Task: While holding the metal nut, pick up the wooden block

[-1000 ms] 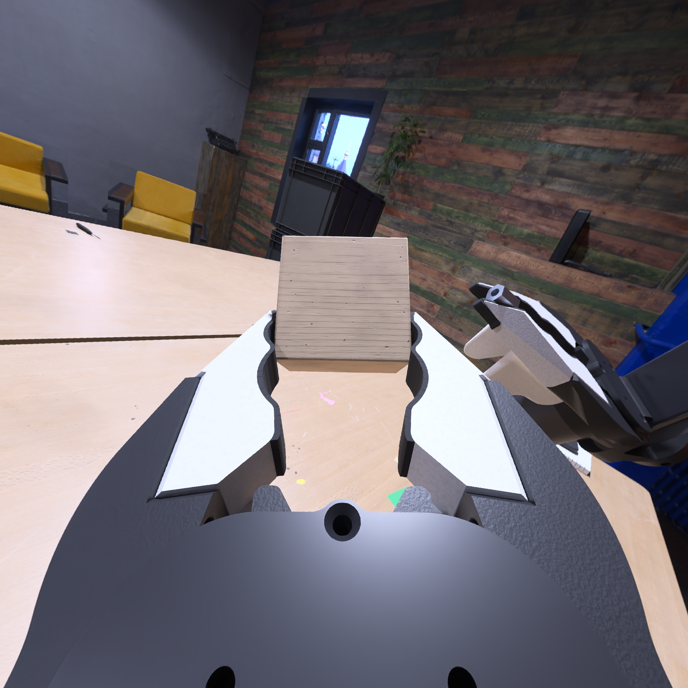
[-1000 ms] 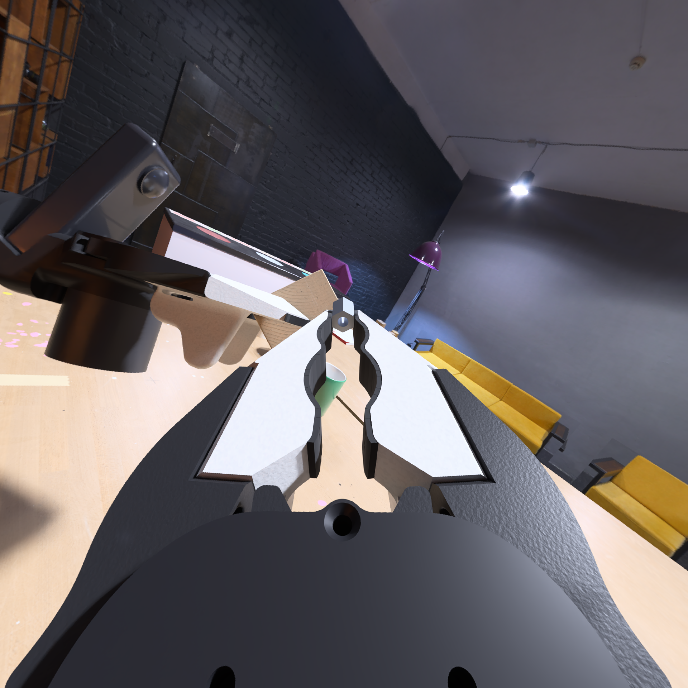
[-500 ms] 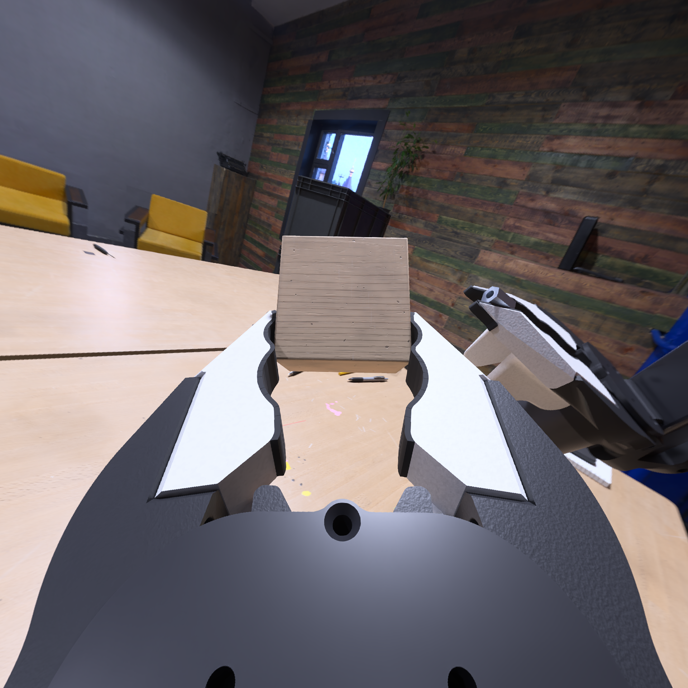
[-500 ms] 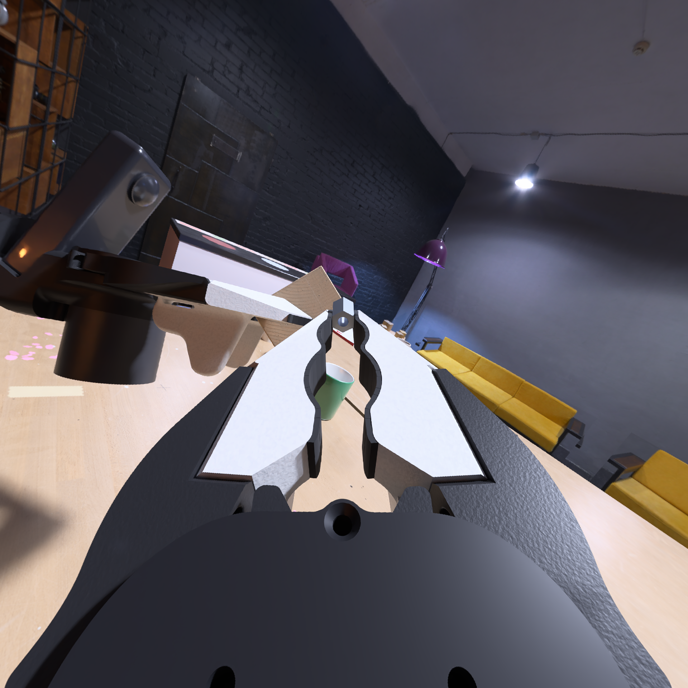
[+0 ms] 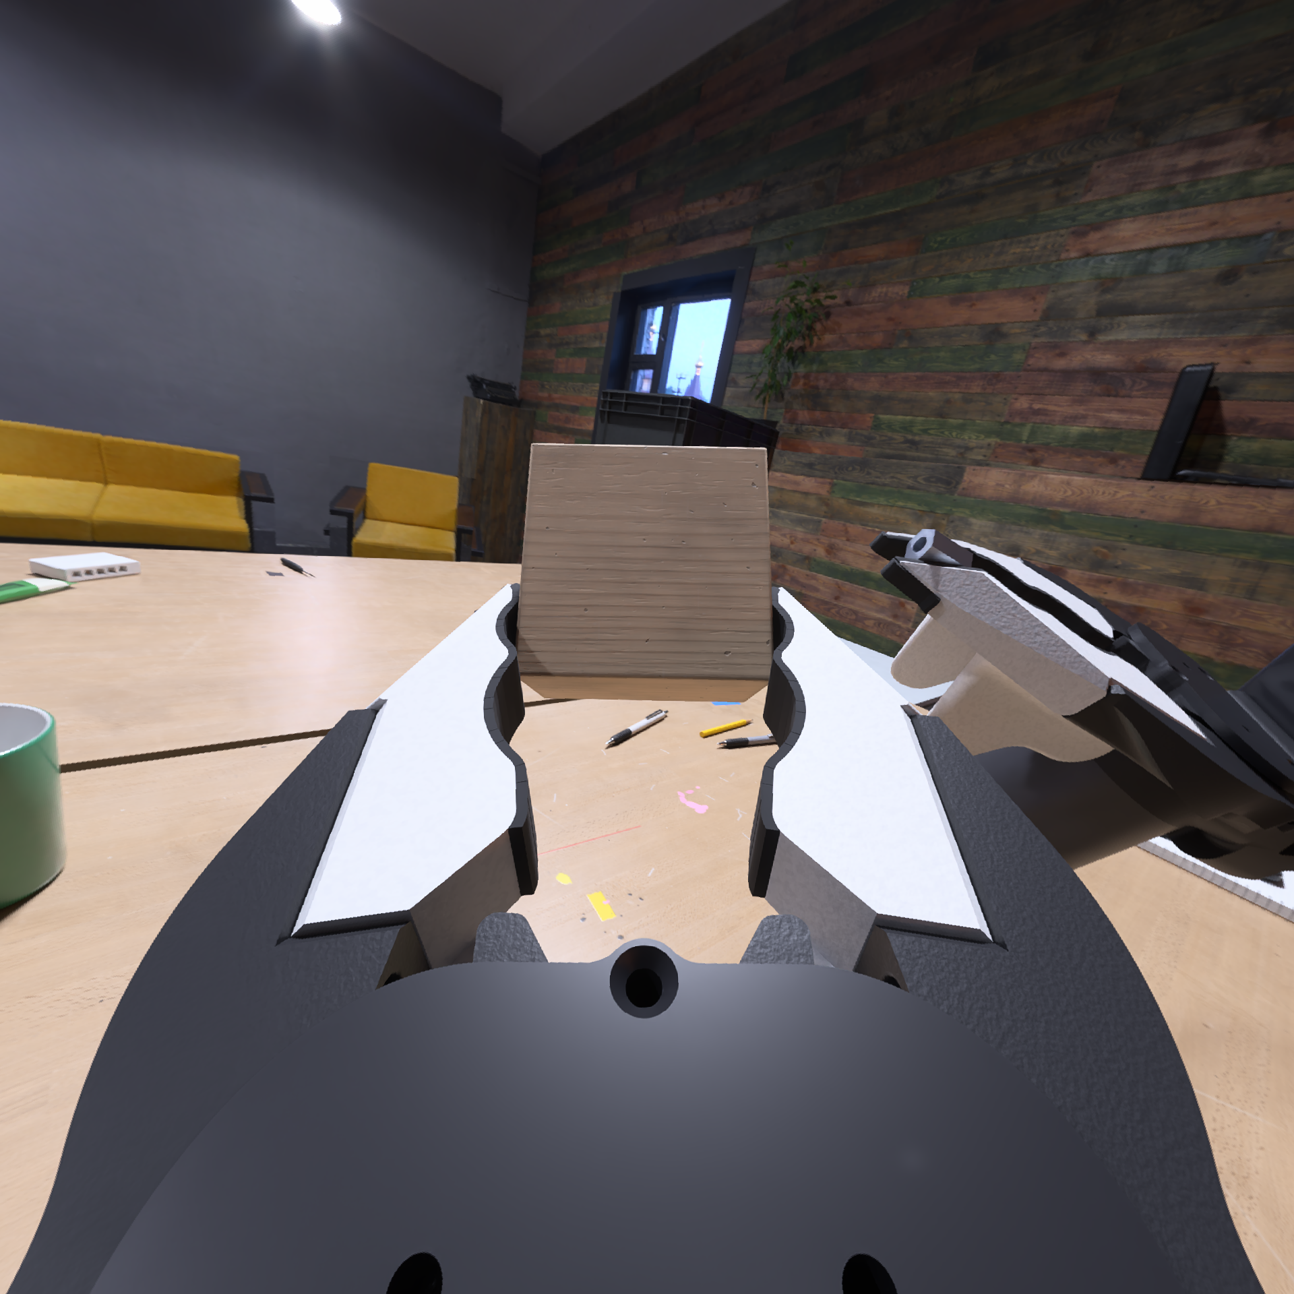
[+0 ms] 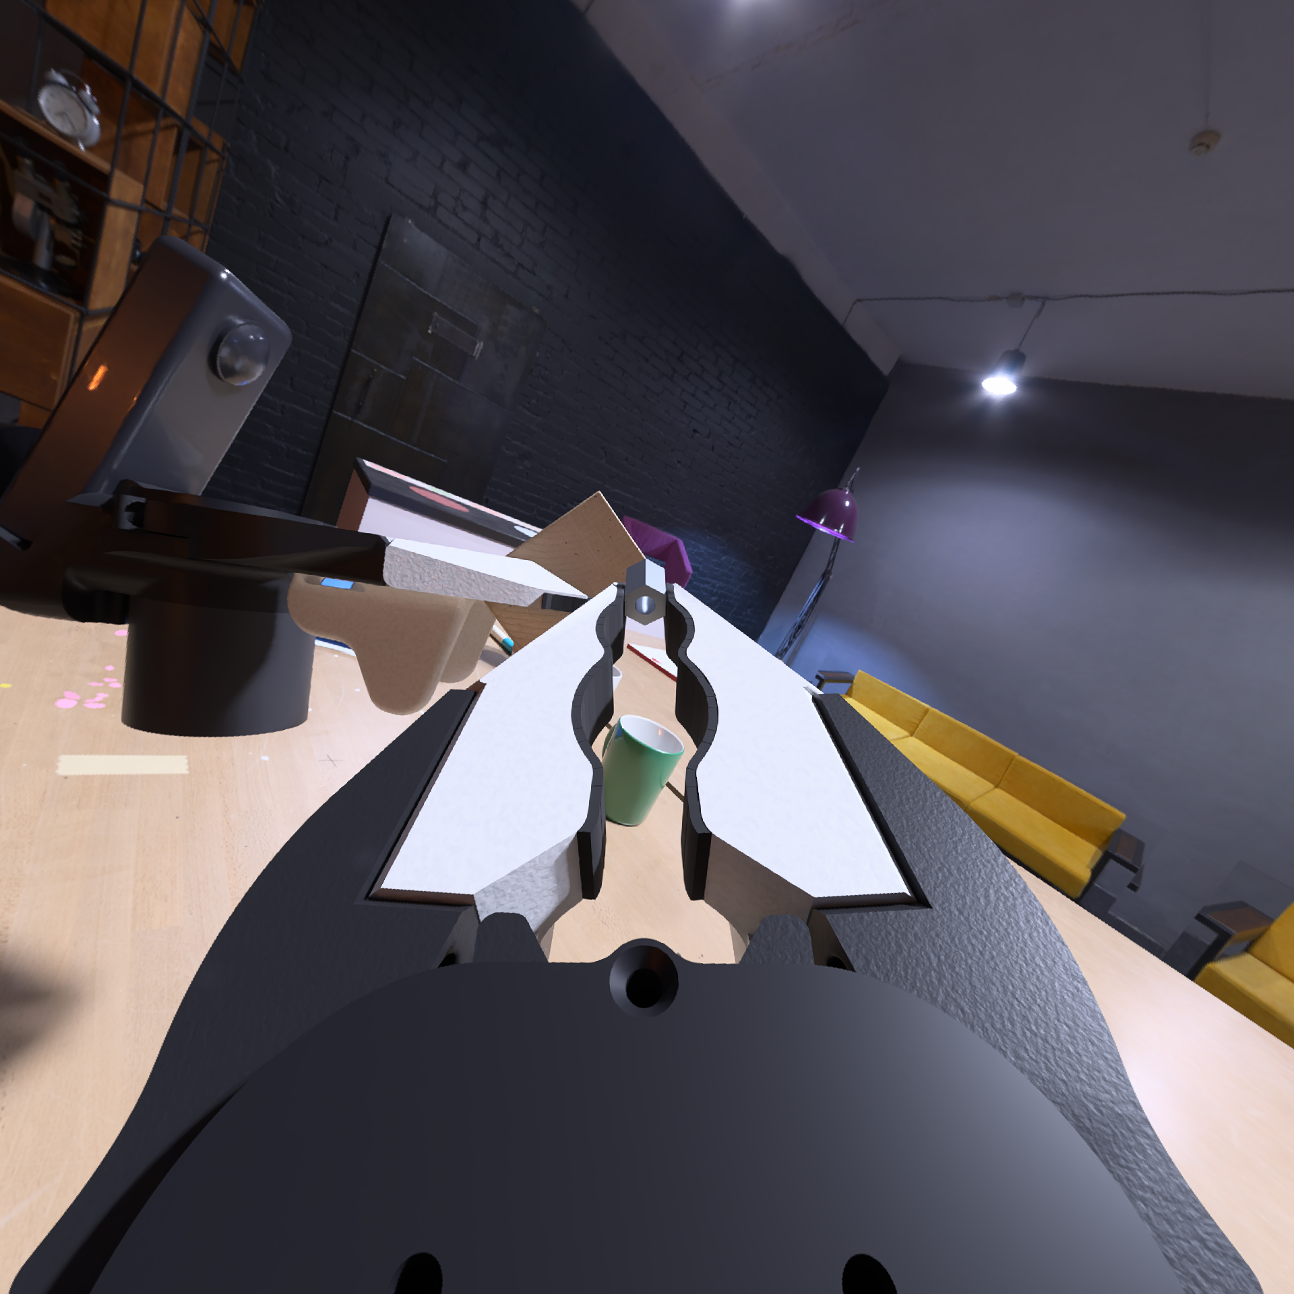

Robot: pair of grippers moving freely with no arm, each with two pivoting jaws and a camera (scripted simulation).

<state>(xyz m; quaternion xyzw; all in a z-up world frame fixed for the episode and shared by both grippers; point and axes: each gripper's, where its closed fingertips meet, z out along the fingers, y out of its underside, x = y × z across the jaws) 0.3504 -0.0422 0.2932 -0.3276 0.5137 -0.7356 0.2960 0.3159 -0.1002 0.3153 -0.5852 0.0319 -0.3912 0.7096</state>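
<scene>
Room dim overall, walls dark. Ceiling lamp (image 5: pixel 318 8) top left in left wrist view, blown out; spot lamp (image 6: pixel 999 381) w/ small glare halo in right wrist view. Window (image 5: pixel 683 349) bright, daylight. Surface (image 5: pixel 210 651) evenly lit, warm; soft blurry shadow at far left edge in right wrist view. White fingers (image 5: pixel 434 763) nearly overexposed. Soft sheen on dark gripper body (image 5: pixel 644 1092). Strong wide-angle bend at edges, wall lines curve. Focus sharp throughout, no motion blur.

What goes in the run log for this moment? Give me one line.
left tongs: shut on wooden block, clear of table | right tongs: shut on metal nut | both aloft
</scene>
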